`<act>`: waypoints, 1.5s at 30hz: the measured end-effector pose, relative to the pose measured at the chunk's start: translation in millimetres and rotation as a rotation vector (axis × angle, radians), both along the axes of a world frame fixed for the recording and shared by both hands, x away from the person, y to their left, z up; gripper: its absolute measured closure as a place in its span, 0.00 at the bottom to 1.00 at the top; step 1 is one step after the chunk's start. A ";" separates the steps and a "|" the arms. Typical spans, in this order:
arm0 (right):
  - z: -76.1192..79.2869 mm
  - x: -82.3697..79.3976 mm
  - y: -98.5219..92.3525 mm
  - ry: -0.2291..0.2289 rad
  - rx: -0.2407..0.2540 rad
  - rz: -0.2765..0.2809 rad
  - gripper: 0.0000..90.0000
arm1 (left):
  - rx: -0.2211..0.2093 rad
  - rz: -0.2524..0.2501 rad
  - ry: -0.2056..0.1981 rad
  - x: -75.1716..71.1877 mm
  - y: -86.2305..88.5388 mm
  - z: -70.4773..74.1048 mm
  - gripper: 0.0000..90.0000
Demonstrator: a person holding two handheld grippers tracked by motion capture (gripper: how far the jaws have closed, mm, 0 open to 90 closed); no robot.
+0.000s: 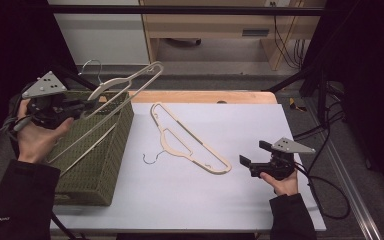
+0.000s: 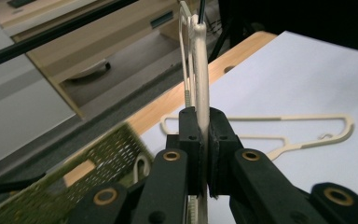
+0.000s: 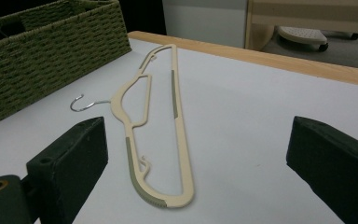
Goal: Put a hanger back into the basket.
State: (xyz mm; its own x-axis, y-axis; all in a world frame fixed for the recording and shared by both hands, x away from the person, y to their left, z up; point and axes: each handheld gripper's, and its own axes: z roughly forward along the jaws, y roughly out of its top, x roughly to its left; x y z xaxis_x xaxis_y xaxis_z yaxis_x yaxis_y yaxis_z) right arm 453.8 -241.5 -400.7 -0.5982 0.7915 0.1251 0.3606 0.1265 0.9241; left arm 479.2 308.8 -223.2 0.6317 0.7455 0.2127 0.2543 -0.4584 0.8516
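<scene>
A recording lab or office room, dark curtains (image 1: 10, 40) flanking a white-topped table (image 1: 240, 130), black frame bar (image 1: 180, 10) overhead, loose cables (image 1: 325, 150) trailing, wooden desk with drawer (image 1: 250, 30) behind

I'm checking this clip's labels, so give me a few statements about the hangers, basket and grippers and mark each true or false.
1. The left gripper is shut on a cream hanger raised above the basket. True.
2. The right gripper clamps the second hanger. False: its jaws stand open and empty, short of that hanger.
3. The second hanger lies flat on the white tabletop. True.
4. The woven basket is bright red. False: it is olive green.
5. The flat hanger's metal hook points toward the basket. True.
</scene>
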 end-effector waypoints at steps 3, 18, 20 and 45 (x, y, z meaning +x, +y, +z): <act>-0.4 0.3 0.2 0.002 -0.004 0.005 0.06 | -0.005 0.021 0.010 3.2 17.4 -8.0 0.96; -1.9 1.3 1.7 0.003 -0.011 0.003 0.06 | -0.019 0.124 0.054 12.3 78.4 -44.5 0.96; -2.2 1.6 2.0 0.003 -0.012 0.004 0.06 | -0.023 0.136 0.058 13.0 84.0 -48.3 0.96; -3.1 2.3 3.0 0.008 -0.018 0.005 0.06 | 0.035 0.140 0.126 6.2 122.0 -92.5 0.96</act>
